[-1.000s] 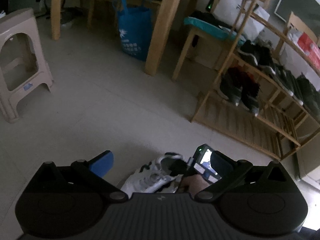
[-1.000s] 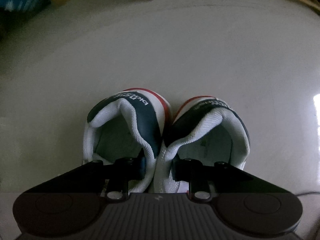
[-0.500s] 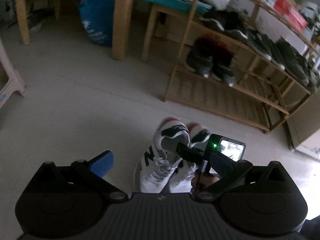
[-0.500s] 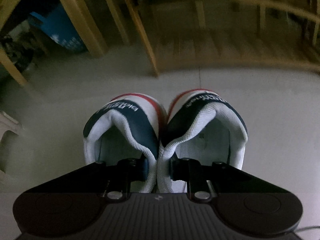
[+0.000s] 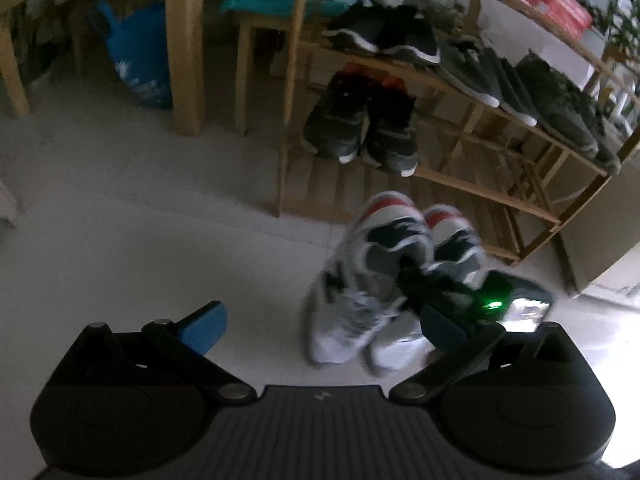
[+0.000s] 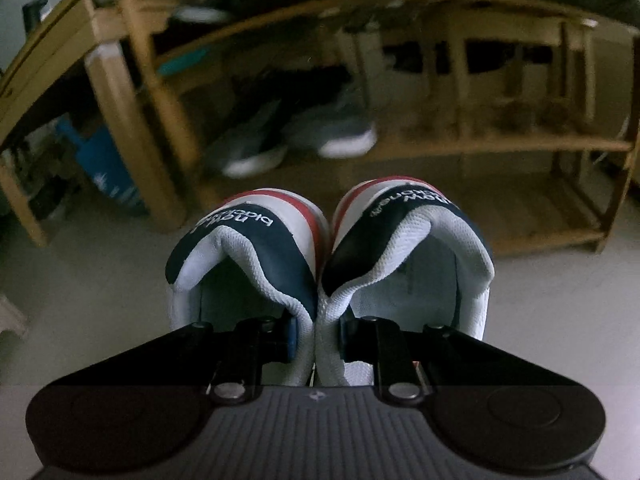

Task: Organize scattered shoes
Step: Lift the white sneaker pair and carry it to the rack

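While right gripper (image 6: 316,338) jaws are clamping inner collars of white sneakers (image 6: 328,264) at lower centre, below shoe rack (image 6: 400,148), left gripper (image 5: 320,320) jaws are standing apart, empty.

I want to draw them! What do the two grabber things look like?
Both are black, with a ribbed body, two round bumps and jointed black fingers with silver screws. The left gripper has blue pads. The right gripper has blue pads too, and a green light near a small screen.
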